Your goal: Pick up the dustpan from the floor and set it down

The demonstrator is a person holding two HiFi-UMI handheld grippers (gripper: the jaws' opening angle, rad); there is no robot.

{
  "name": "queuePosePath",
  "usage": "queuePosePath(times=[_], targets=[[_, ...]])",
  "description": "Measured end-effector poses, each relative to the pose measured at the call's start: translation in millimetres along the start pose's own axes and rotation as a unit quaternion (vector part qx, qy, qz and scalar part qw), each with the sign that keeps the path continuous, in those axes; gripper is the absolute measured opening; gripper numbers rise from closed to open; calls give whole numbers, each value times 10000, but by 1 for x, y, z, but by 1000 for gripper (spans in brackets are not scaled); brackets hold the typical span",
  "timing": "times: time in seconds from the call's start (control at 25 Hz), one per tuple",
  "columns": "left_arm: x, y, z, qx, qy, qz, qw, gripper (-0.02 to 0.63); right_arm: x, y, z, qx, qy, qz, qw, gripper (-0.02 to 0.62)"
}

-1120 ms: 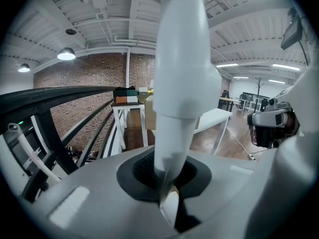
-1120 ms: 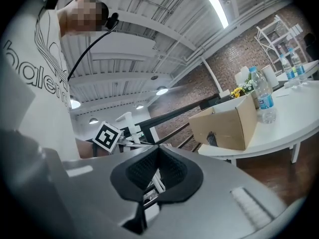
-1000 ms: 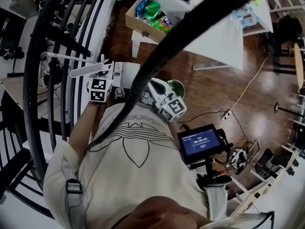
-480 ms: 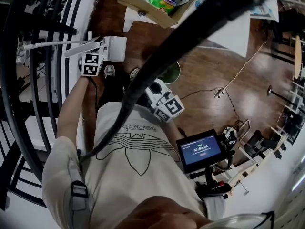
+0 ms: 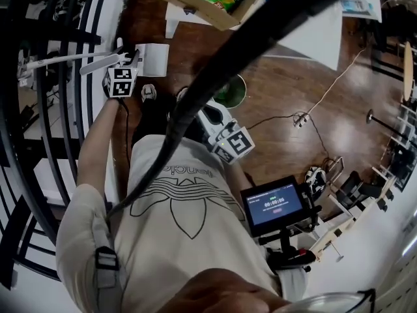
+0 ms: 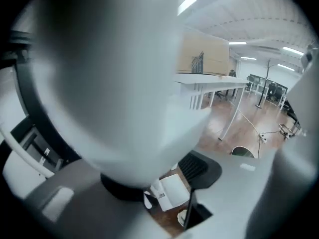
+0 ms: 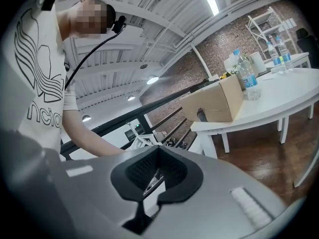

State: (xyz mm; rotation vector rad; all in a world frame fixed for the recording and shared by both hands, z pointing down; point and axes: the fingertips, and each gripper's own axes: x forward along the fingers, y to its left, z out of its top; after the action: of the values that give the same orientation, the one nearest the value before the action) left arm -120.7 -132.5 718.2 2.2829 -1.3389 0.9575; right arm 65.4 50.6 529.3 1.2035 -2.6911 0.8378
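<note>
dustpan (image 5: 155, 59) low at 11 o'clock beside railing (image 5: 49, 109), likely being set down; left gripper (image 5: 129, 64) at its handle (image 5: 98, 62), jaws opening, white handle between them, one pad already clear; right gripper (image 7: 157, 176) closed, empty, near centre, probably parked out of way

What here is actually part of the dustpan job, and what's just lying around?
Part of the job:
- white dustpan
- left gripper, jaws opening with the dustpan's handle between them

Just lying about:
- cardboard box of snack packets
- green tub on the floor
- power strip and its cable
- right gripper, shut and empty
</note>
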Motion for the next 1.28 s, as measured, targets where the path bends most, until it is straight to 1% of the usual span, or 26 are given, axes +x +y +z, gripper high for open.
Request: queuePosePath(times=[0.08,0.16,0.24,0.28,0.32,0.36,0.4,0.44,0.48,0.56,0.6,0.68,0.76,0.8,0.84,1.0,1.08,1.28], targets=[[-15,9,-2,104,136,315,9994,270,3,-1,6,-65,-136,34,9999,3],[-36,16,-5,127,166,647,9977,311,7,0,13,-118,-279,77,9995,3],[-58,15,-11,-112,184,778,9967,340,8,1,23,-151,-420,127,9989,3],[-70,10,-15,-231,205,736,9968,341,8,3,28,-177,-486,142,9986,3],[-80,1,-19,-290,220,628,9974,340,7,5,34,-230,-555,146,9981,3],[-91,-9,-20,-292,197,464,9983,325,7,8,40,-310,-630,139,9974,2],[-101,-22,-17,-271,97,243,9993,254,8,10,45,-394,-707,132,9966,2],[-113,-37,-8,-262,-105,-42,9996,176,9,12,50,-458,-782,125,9958,2],[-125,-54,6,-270,-397,-394,9981,32,11,13,54,-507,-849,116,9950,2],[-147,-85,43,-332,-998,-1104,9883,20,17,13,59,-607,-923,114,9938,2],[-156,-96,61,-407,-1237,-1321,9826,20,19,13,61,-653,-931,134,9934,2],[-169,-109,96,-725,-1639,-1515,9721,20,24,14,63,-699,-909,197,9932,2],[-179,-117,120,-1166,-1936,-1735,9586,20,27,15,64,-747,-909,258,9927,2],[-183,-123,128,-1294,-2037,-1862,9524,20,27,15,63,-771,-920,273,9924,2],[-185,-128,133,-1301,-2112,-1962,9487,20,28,16,63,-791,-930,278,9921,2],[-189,-143,147,-800,-2327,-2074,9468,20,30,13,60,-883,-929,260,9914,2],[-188,-144,153,-707,-2401,-2093,9453,20,31,9,62,-870,-933,213,9916,2],[-185,-150,158,-575,-2415,-2263,9419,20,33,7,63,-980,-901,215,9909,2]])
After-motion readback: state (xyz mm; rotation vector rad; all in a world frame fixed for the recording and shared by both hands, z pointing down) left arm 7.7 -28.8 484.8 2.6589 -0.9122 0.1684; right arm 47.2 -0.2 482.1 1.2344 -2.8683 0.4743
